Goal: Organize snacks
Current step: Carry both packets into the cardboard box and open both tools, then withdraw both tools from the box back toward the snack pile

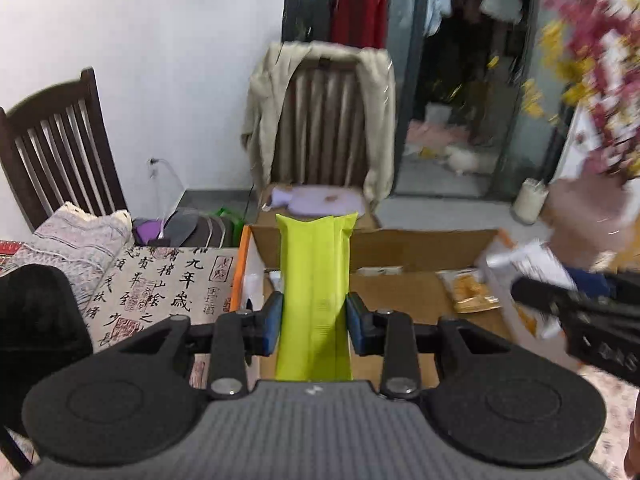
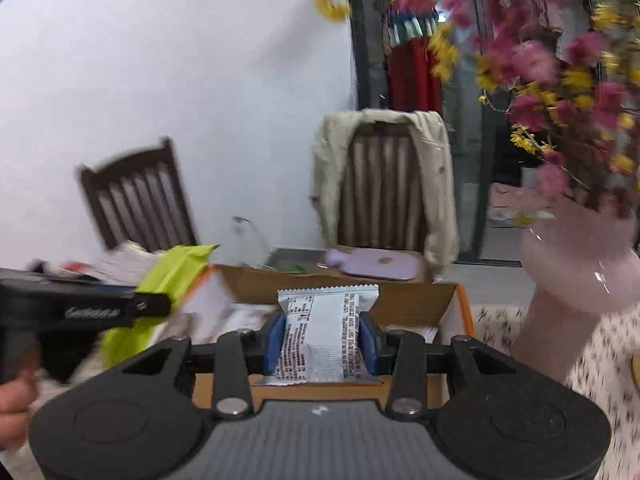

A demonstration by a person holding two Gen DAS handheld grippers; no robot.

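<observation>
Left tool [image 1: 314, 320] clamps green packet [image 1: 314, 280]; right tool [image 2: 321, 342] clamps white packet [image 2: 320, 332]; both tilted down over box [image 1: 400, 240].

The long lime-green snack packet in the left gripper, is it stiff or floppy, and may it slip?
The long lime-green snack packet probably is fairly stiff: it juts past the left gripper without drooping. It looks light, a thin wrapper. Its smooth film may slip, though both pads press its sides.

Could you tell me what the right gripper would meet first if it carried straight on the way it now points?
Probably the open cardboard box: the right gripper, shut on a white snack packet, points down into it. Depth is unclear, so whether floor or far wall comes first is uncertain.
</observation>
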